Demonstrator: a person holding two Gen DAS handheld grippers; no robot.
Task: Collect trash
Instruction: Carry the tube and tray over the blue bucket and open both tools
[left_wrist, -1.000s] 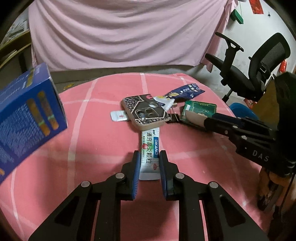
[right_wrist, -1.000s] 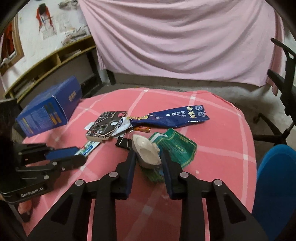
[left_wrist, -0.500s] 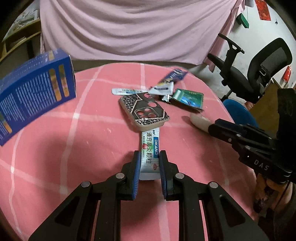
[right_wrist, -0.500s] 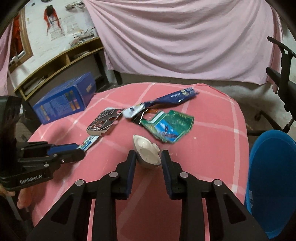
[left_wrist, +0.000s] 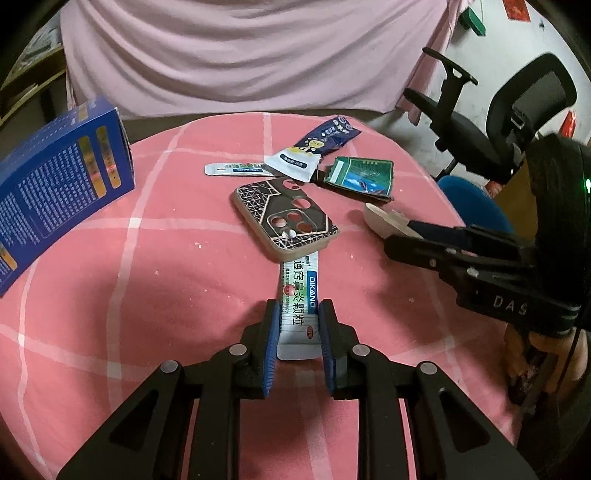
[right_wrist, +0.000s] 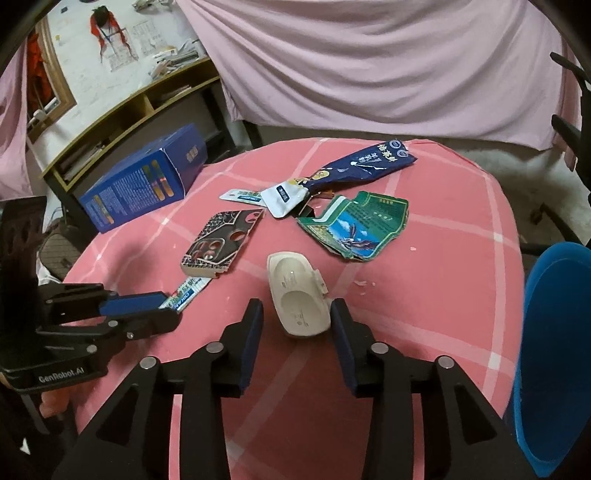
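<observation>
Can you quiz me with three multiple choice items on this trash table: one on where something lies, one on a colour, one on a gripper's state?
1. Where is the phone case?
A. on the sachet's far end
B. inside the blue box
C. in the bin

2. What colour is the tablecloth?
A. green
B. pink with white lines
C. grey

3. What is the left gripper doing?
A. empty
B. clamped on the medicine sachet
C. holding the white plastic piece

Answers: 1 A, the case overlaps the sachet's far end. 2 B, visible in both views. 3 B, both pads press the sachet's edges.
</observation>
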